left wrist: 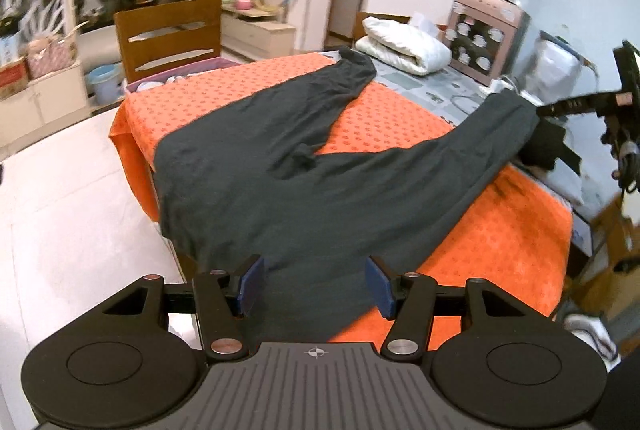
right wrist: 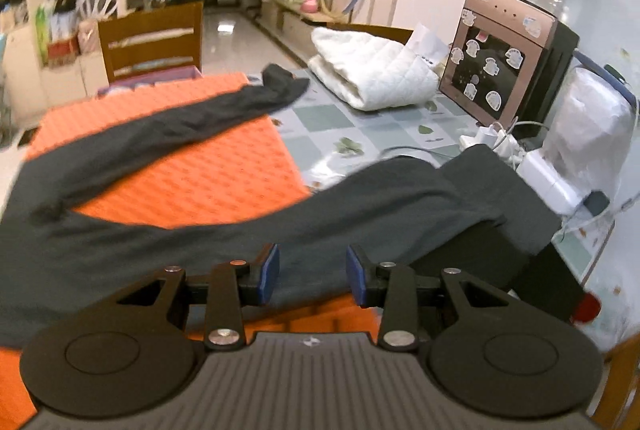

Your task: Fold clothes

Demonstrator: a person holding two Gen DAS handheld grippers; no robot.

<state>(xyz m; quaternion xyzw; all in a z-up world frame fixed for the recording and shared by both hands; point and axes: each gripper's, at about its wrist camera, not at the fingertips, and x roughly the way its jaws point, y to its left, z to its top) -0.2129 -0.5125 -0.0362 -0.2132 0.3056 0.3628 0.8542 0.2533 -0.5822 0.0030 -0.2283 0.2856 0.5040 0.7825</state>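
Dark grey trousers (left wrist: 288, 190) lie spread on an orange cloth (left wrist: 400, 126) over the table, legs splayed in a V, one leg to the far side, the other to the right. My left gripper (left wrist: 315, 284) hovers open above the waistband end, nothing between its blue pads. In the right wrist view the trousers (right wrist: 360, 198) stretch across, the right leg's end draped over a black box (right wrist: 500, 262). My right gripper (right wrist: 312, 274) is open just above that leg. The right gripper (left wrist: 568, 106) also shows at the left view's right edge by the leg's end.
A folded white quilt (right wrist: 372, 70) lies on the checked tablecloth (right wrist: 340, 122) at the back. A water dispenser (right wrist: 508, 58), power strip with cables (right wrist: 496, 142) and a white bag (right wrist: 588, 134) stand on the right. A wooden chair (left wrist: 172, 34) stands behind the table.
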